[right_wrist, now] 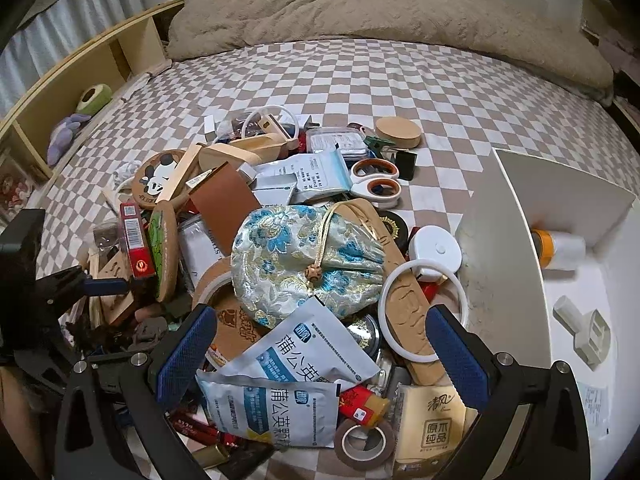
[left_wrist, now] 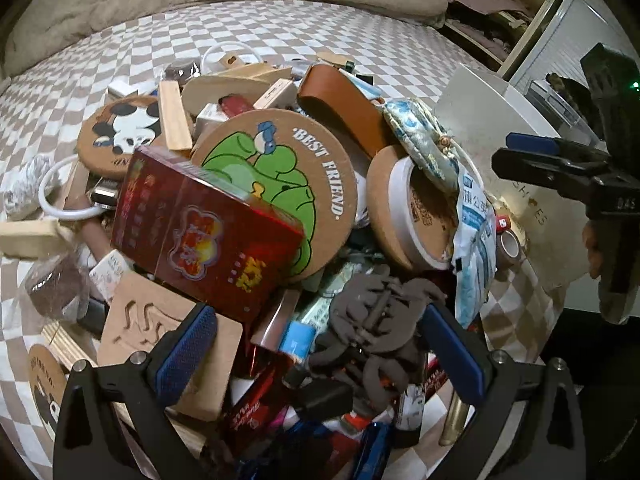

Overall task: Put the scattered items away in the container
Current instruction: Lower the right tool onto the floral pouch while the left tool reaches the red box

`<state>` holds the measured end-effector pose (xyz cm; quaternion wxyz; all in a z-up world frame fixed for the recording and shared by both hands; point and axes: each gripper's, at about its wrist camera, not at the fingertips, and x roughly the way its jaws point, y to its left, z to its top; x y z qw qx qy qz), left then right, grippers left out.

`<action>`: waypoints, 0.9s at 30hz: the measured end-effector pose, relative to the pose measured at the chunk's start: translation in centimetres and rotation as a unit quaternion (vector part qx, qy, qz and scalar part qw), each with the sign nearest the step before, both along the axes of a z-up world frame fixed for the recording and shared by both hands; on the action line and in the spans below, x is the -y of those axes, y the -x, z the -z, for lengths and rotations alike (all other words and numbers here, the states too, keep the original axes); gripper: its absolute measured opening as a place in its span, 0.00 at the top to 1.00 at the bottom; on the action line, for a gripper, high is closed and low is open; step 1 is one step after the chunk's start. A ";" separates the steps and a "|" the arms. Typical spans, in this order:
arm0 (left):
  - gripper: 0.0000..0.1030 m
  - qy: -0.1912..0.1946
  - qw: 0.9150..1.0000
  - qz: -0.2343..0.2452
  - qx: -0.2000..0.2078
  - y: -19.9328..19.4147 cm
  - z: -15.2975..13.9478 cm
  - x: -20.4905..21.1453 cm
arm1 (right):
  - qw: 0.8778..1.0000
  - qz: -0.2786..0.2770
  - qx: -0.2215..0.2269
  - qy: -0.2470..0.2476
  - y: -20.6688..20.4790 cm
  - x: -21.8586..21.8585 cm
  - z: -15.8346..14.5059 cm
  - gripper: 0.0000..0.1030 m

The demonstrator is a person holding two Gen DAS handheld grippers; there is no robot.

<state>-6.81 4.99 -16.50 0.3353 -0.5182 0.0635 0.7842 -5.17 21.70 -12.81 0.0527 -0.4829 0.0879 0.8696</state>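
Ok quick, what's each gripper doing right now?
Left gripper: open, empty, above a grey-brown plastic hair claw.
Right gripper: open, empty, above white-and-blue sachets.

A heap of items (right_wrist: 280, 248) lies on the bed (right_wrist: 400, 80), the box (right_wrist: 560, 208) just right of it. A pouch (right_wrist: 296, 256) tops the heap, scissors (right_wrist: 376, 180) behind it, sachets (right_wrist: 288, 380) before it.

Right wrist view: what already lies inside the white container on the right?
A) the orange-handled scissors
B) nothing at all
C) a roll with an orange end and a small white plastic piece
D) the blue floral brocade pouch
C: inside the white container lie a roll with an orange end and a small white plastic piece; the brocade pouch and scissors sit out on the pile.
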 end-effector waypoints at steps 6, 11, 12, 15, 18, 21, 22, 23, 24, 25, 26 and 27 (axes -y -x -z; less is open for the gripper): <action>0.00 -0.040 0.999 -0.001 0.005 1.0 -0.3 -0.3 | 1.000 0.005 0.001 -0.001 0.0 -0.3 0.1 0.00; 0.00 -0.026 0.999 -0.015 -0.030 1.1 -0.7 -0.1 | 1.000 0.010 -0.001 -0.004 0.0 -0.6 0.1 0.00; 0.00 -0.024 0.999 -0.021 -0.031 1.3 -0.7 -0.1 | 1.000 0.012 0.000 -0.003 0.0 -0.7 0.2 0.00; 0.00 -0.035 0.998 -0.054 -0.013 2.2 -0.3 0.2 | 1.000 0.016 0.004 0.001 0.2 -0.9 0.4 0.00; 0.00 -0.063 0.993 -0.102 0.011 3.4 -0.3 0.9 | 1.000 0.017 0.007 0.002 0.3 -0.8 0.6 0.00; 0.04 -0.078 0.988 -0.131 0.020 4.0 -0.3 1.2 | 1.000 0.016 0.004 0.002 0.4 -0.7 0.5 0.00; 0.10 -0.078 0.987 -0.137 0.020 4.0 -0.3 1.2 | 1.000 0.016 0.002 0.001 0.5 -0.7 0.4 0.00; 0.16 -0.079 0.987 -0.141 0.021 4.0 -0.2 1.3 | 1.000 0.016 0.002 0.000 0.5 -0.7 0.4 0.00; 0.19 -0.080 0.986 -0.145 0.025 4.1 -0.1 1.4 | 1.000 0.017 0.001 -0.003 0.6 -0.7 0.4 0.00; 0.23 -0.081 0.985 -0.148 0.027 4.1 -0.1 1.5 | 1.000 0.020 0.000 -0.006 0.6 -0.8 0.4 0.00; 0.23 -0.081 0.985 -0.151 0.026 4.0 0.0 1.6 | 1.000 0.022 -0.001 -0.007 0.7 -0.9 0.4 0.00; 0.25 -0.080 0.985 -0.153 0.025 4.0 0.0 1.7 | 1.000 0.024 -0.003 -0.006 0.8 -1.1 0.3 0.00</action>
